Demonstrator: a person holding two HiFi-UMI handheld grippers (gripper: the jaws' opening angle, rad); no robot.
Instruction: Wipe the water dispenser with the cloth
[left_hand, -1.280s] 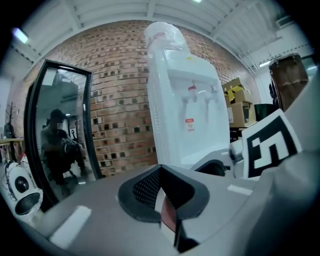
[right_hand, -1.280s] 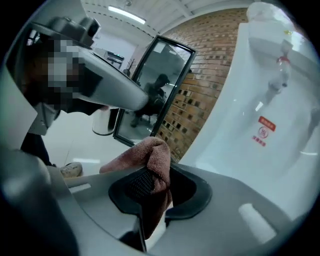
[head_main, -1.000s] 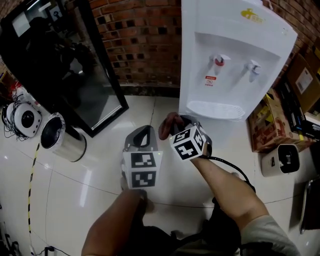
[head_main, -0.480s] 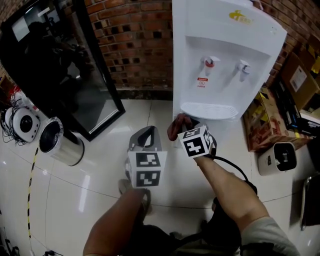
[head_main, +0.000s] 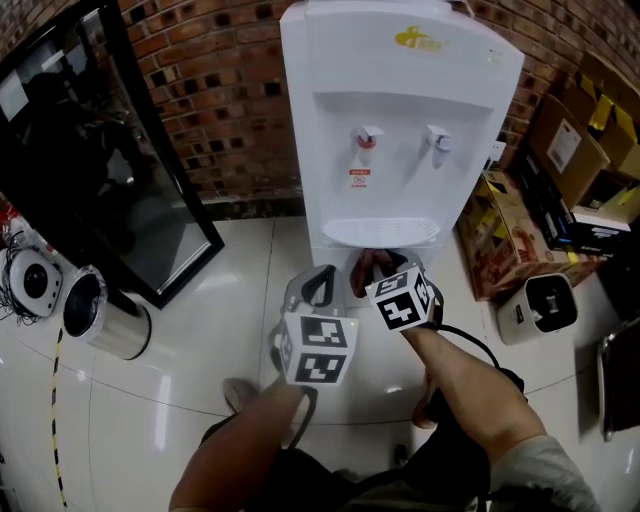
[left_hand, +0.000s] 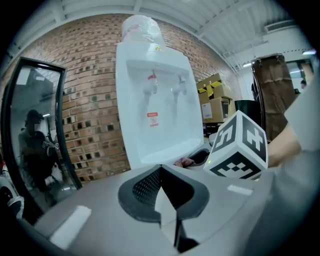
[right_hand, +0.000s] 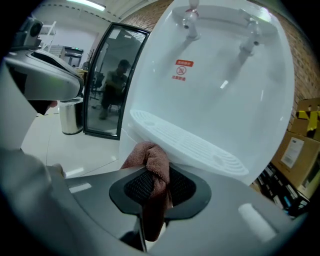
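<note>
Cloth (right_hand: 150, 159) is sitting pinched in the right gripper (right_hand: 158, 176) by the water dispenser (head_main: 400, 130), whose drip tray (right_hand: 187, 144) could snag it; left gripper (left_hand: 160, 169) hovering pressed together.

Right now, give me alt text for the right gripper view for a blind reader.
The right gripper clamps a reddish-brown cloth close under the drip tray of a white dispenser that fills the view. A glass door and steel bin stand at left.
</note>
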